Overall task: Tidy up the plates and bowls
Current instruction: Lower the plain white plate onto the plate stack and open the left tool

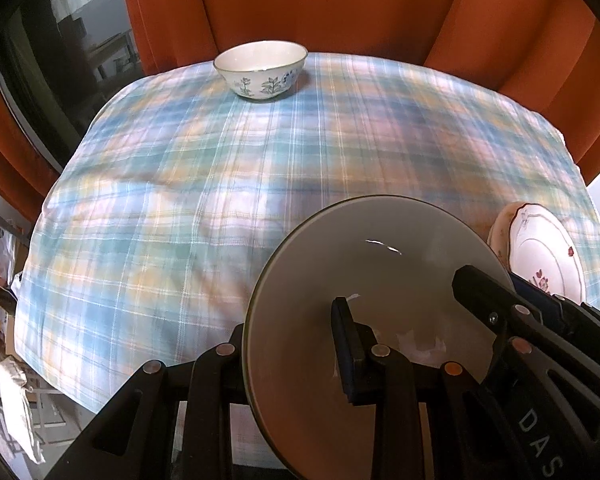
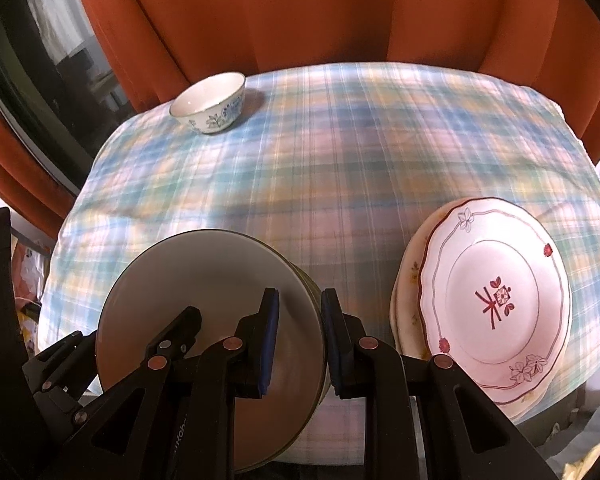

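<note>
A wide grey bowl (image 1: 380,248) (image 2: 204,280) hangs tilted over the near edge of the table, held between both grippers. My left gripper (image 1: 290,324) is shut on its left rim, one finger inside and one outside. My right gripper (image 2: 300,336) is shut on the opposite rim, blue pads either side of the wall. A small white bowl (image 1: 260,68) (image 2: 210,102) with blue flower prints stands alone at the far left of the table. A stack of flowered plates (image 2: 492,292) (image 1: 540,248) lies at the near right, beside the grey bowl.
The round table carries a blue, pink and yellow plaid cloth (image 1: 200,180) (image 2: 340,152). Orange curtains (image 1: 300,0) hang right behind it, with a dark window (image 1: 60,60) at the left. Bags and clutter (image 1: 4,280) lie on the floor at the left.
</note>
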`<move>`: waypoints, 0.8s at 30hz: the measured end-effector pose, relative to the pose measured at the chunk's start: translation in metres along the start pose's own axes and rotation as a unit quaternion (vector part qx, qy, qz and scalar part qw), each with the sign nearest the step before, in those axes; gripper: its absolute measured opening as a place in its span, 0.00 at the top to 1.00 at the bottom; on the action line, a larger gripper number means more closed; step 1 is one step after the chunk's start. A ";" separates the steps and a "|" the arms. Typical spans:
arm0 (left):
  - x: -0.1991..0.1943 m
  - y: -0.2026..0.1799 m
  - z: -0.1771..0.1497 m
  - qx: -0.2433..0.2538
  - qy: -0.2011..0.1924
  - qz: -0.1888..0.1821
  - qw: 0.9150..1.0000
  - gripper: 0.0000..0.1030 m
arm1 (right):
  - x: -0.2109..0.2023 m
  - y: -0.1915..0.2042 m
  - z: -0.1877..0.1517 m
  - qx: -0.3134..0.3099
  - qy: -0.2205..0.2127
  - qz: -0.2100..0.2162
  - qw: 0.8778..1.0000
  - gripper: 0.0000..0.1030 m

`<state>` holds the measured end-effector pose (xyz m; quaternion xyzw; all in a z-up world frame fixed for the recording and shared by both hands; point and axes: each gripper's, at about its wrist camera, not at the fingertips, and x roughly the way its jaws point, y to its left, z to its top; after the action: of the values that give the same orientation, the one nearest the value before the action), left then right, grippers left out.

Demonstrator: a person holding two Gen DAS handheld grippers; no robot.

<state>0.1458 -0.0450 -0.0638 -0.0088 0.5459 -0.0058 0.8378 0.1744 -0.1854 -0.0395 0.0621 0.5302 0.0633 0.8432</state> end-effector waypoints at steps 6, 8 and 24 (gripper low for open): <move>0.010 -0.003 -0.001 0.006 0.014 0.008 1.000 0.74 | 0.012 -0.003 -0.001 -0.002 0.012 0.001 1.000 0.75; 0.012 -0.003 0.000 0.007 0.018 0.008 1.000 0.73 | 0.012 -0.002 0.000 -0.007 0.010 -0.002 1.000 0.75; 0.030 -0.008 -0.001 0.043 0.058 -0.005 0.997 0.52 | 0.028 -0.005 -0.003 -0.003 0.023 -0.021 1.000 0.72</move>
<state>0.1569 -0.0535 -0.0919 0.0251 0.5932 -0.0344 0.8040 0.1836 -0.1858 -0.0665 0.0469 0.5508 0.0490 0.8319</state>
